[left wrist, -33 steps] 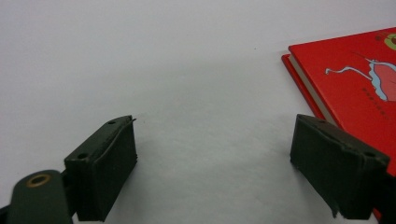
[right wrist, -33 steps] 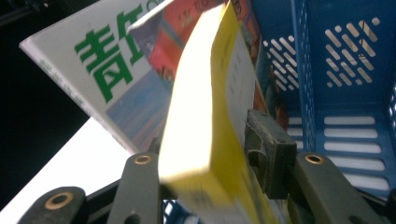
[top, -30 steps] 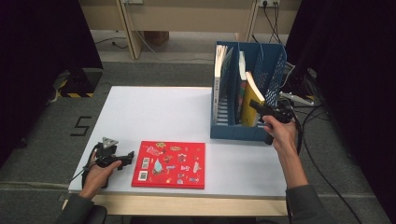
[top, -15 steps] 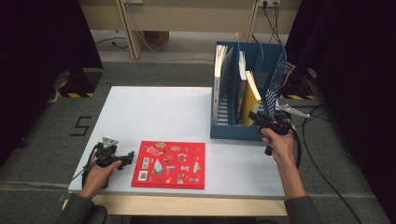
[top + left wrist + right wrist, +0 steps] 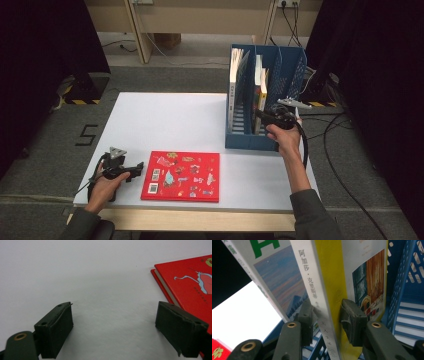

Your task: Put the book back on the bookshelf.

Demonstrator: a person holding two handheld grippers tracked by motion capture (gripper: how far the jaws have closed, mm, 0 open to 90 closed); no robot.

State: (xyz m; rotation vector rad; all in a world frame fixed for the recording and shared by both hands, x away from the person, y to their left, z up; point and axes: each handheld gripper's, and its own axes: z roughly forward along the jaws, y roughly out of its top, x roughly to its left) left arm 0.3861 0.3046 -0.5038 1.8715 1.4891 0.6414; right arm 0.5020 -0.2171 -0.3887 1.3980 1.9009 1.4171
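Right tongs [image 5: 327, 317] clamp yellow-covered book [image 5: 329, 290] at spine, upright in blue file rack [image 5: 240, 137] on tabletop [image 5: 170, 120]. We judge it stiff, moderately heavy, glossy, perhaps slippery; grip low across spine. Left tongs [image 5: 113, 330] agape, empty, beside red book [image 5: 192, 287].

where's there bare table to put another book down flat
Widest free patch: the white table left of the blue file rack and behind the red book. A smaller strip lies right of the red book, in front of the rack. Crowded: the rack's slots, where the right tongs clamp a yellow book.
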